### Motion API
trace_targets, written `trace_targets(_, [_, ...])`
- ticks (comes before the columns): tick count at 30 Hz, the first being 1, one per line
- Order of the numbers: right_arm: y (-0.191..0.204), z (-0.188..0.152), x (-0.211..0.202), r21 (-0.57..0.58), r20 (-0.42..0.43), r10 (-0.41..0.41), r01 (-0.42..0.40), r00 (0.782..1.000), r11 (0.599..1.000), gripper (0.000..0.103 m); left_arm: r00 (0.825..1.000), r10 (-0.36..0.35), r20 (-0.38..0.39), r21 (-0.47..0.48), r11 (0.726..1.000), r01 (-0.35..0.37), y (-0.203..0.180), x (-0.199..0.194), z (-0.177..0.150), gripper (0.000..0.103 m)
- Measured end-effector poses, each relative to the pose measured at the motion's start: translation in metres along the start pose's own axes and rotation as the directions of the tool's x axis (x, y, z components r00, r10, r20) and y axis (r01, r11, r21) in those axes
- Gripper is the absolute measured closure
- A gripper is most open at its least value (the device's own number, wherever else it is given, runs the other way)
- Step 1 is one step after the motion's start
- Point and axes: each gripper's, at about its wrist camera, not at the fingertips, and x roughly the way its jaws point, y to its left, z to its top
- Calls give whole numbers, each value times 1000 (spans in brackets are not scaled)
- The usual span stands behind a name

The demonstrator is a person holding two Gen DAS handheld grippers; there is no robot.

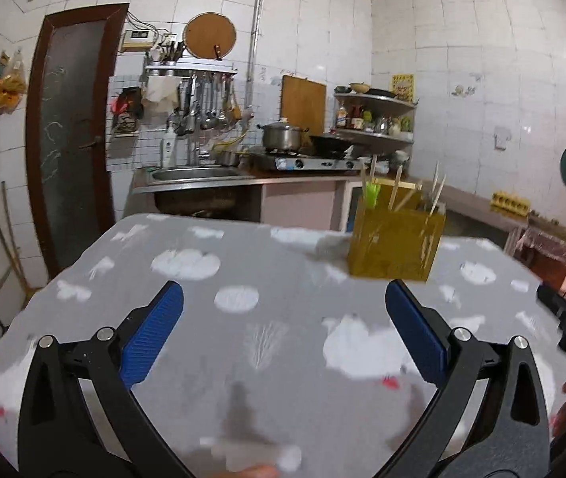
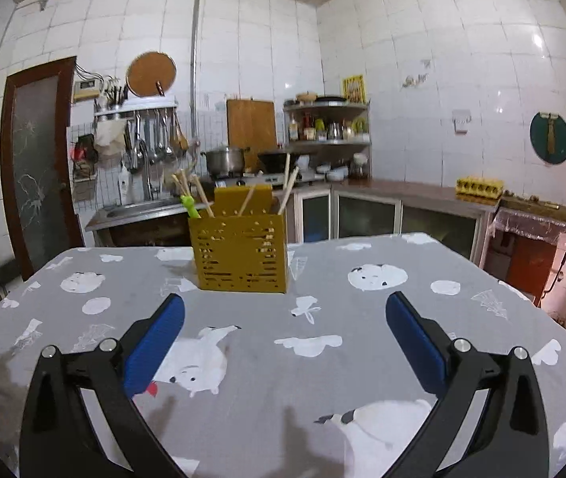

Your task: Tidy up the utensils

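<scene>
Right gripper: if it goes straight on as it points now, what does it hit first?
Probably the yellow holder, though it sits slightly left of centre. The right gripper is open and empty; depth is unclear.

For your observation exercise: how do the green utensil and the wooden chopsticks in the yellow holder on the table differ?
The green utensil is bright green and barely rises above the rim; the wooden chopsticks are pale tan and rise well above it. It is a single piece; they are several thin sticks leaning different ways. Both stand in the yellow holder.

Bright, even indoor light; fisheye-bent edges, left view motion-blurred, tile glare.
</scene>
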Motion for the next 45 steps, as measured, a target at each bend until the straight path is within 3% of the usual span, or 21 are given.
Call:
trace_targets(3, [7,-9,-10,-9,18,11,-11,1000,1000,4,1000,4,-16,7,1000,-4,-6,-3,-22,5])
trace_targets(10, [10,-21,-17,-9,44,15,-15,999,1000,4,999,29,20,66,997,-31,-18,2,-37,5])
trace_targets(45, [18,-30,-17,-51,41,-14,16,999,999,4,999,5,32,54,999,-7,-14,-3,-39,5])
